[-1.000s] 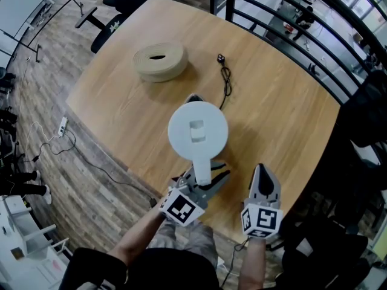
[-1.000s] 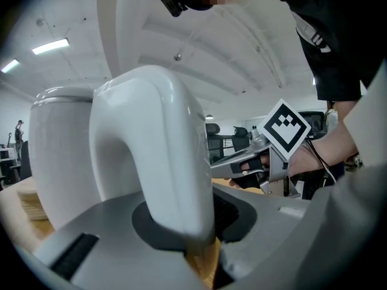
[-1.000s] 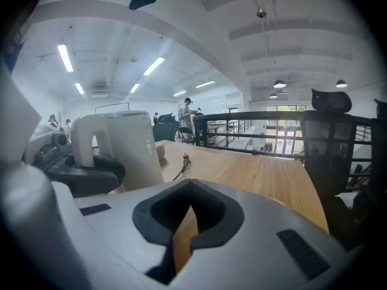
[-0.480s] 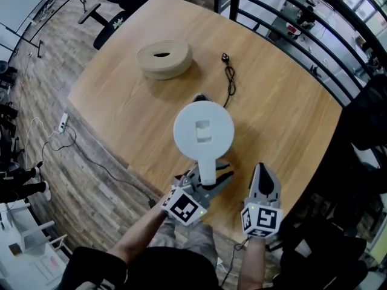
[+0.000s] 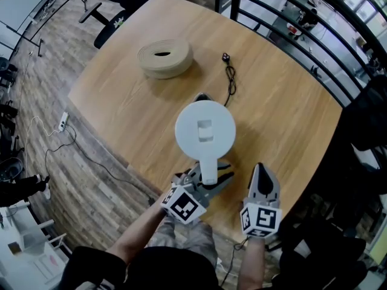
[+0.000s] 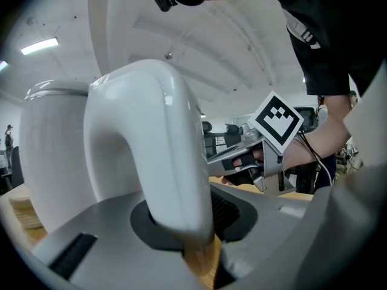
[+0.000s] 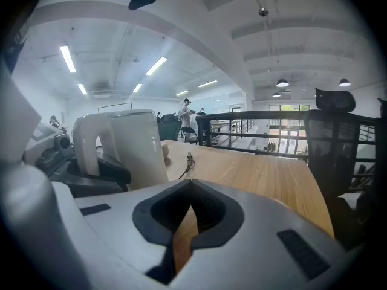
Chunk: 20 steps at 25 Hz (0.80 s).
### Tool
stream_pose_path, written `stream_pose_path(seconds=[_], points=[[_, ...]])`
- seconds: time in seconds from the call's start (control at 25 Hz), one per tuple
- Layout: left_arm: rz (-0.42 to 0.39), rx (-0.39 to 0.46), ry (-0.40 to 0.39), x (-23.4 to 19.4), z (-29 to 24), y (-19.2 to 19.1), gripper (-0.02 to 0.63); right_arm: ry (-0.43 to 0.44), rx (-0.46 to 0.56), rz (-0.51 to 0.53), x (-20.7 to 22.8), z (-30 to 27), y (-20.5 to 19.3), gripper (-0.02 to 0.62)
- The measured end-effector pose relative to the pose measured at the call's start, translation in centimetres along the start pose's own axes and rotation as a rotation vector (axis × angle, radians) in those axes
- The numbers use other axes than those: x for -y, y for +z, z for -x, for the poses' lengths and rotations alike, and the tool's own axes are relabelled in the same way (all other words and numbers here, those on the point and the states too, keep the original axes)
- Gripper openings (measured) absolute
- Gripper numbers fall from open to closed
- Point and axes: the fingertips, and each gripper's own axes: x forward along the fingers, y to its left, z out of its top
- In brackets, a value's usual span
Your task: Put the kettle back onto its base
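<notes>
A white kettle (image 5: 205, 130) stands upright near the table's middle, its lid facing up. A black bit of the base (image 5: 202, 96) shows at its far side, and the black cord (image 5: 228, 80) runs from there to a plug (image 5: 225, 57). My left gripper (image 5: 207, 175) reaches in from the near side with the kettle's handle (image 6: 154, 156) between its jaws. The pads still touch the handle while the jaws are opening. My right gripper (image 5: 262, 173) rests to the right of the kettle (image 7: 130, 147), shut and with nothing in it.
A beige roll of tape (image 5: 164, 58) lies at the far left of the round wooden table (image 5: 284, 119). A black railing (image 5: 290, 23) runs along the table's far right side. The table's near edge is just under both grippers.
The head view has shifted slightly. The kettle and both grippers keep their places.
</notes>
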Motion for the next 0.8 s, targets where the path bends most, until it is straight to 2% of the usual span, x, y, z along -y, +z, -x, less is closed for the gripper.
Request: stream_pose_path(seconds=[0.36, 0.56, 0.8], points=[[-0.012, 0.031, 0.036, -0.68, 0.14, 0.19, 0.075, 0.001, -0.027, -0.006, -0.31, -0.17, 0.15, -0.002], [-0.020, 0.016, 0.028, -0.17, -0.01, -0.02, 0.080, 0.001, -0.038, 0.000, -0.29, -0.04, -0.38, -0.002], [0.027, -0.049, 0.039, 0.00, 0.16, -0.68, 0.150, 0.008, -0.012, -0.013, -0.68, -0.12, 0.11, -0.002]])
